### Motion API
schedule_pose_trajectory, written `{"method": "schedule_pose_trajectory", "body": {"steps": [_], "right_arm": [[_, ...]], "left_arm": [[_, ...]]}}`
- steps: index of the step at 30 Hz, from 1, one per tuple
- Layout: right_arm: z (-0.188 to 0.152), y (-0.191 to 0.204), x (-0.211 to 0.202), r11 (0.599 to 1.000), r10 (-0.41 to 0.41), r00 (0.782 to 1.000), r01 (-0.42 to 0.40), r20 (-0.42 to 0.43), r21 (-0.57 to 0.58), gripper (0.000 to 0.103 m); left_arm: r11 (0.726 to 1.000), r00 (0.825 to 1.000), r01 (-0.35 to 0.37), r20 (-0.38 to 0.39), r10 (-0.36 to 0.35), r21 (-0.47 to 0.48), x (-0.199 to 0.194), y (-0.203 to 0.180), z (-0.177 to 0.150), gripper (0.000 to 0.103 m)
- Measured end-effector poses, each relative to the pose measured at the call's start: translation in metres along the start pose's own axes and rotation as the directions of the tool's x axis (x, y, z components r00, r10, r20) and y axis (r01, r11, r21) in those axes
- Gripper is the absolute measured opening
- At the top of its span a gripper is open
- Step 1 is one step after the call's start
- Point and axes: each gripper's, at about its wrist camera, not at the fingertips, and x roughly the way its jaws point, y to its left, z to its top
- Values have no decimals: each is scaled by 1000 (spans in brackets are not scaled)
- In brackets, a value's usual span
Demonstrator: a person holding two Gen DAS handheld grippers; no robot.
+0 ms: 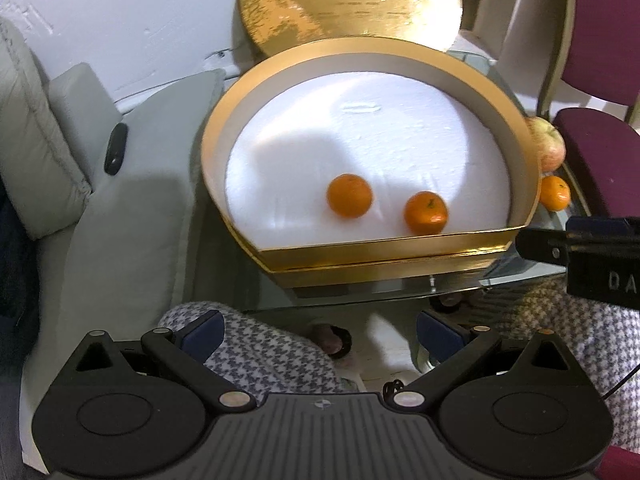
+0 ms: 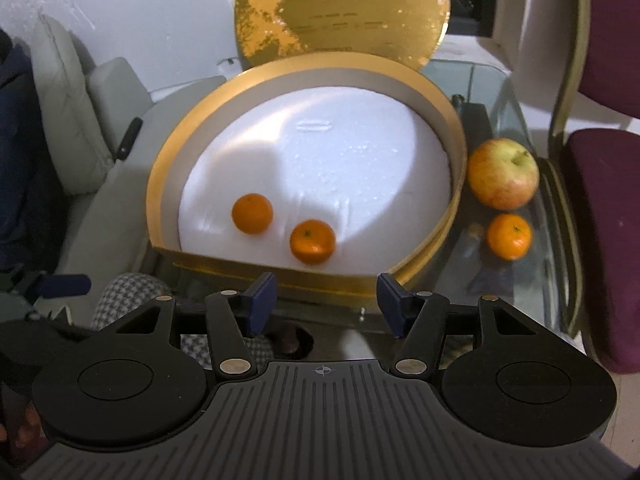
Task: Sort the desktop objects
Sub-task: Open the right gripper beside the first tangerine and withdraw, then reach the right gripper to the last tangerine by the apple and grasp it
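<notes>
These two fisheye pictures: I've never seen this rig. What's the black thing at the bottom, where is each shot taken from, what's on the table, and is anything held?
There is no robot here: a person holds one hand-operated claw in each hand, and a camera on each looks forward along its two blue-padded fingers. One picture comes from the left claw, the other from the right claw. The black ribbed shape at the bottom is the tool's own body.

On the glass table sits a gold-rimmed box with a white liner holding two tangerines, one to the left and one nearer the front wall. Its gold lid stands behind. Outside the box, to its right, lie an apple and a third tangerine.

Both claws are open and hold nothing.
</notes>
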Motion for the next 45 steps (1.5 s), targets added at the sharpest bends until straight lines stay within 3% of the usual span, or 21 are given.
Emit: {"method": "schedule_pose_trajectory", "body": {"steps": [9, 30, 45], "right_arm": [[-18, -21, -24, 997, -57, 998, 55, 34, 57, 63], [-40, -53, -32, 982, -124, 992, 118, 32, 144, 85], [-36, -81, -21, 971, -178, 984, 175, 5, 162, 85]], "left_arm": [[999, 1000, 22, 1, -22, 46, -1, -18, 0, 102], [994, 1000, 15, -3, -15, 110, -4, -41, 2, 102], [988, 1000, 20, -11, -18, 154, 2, -54, 12, 102]]}}
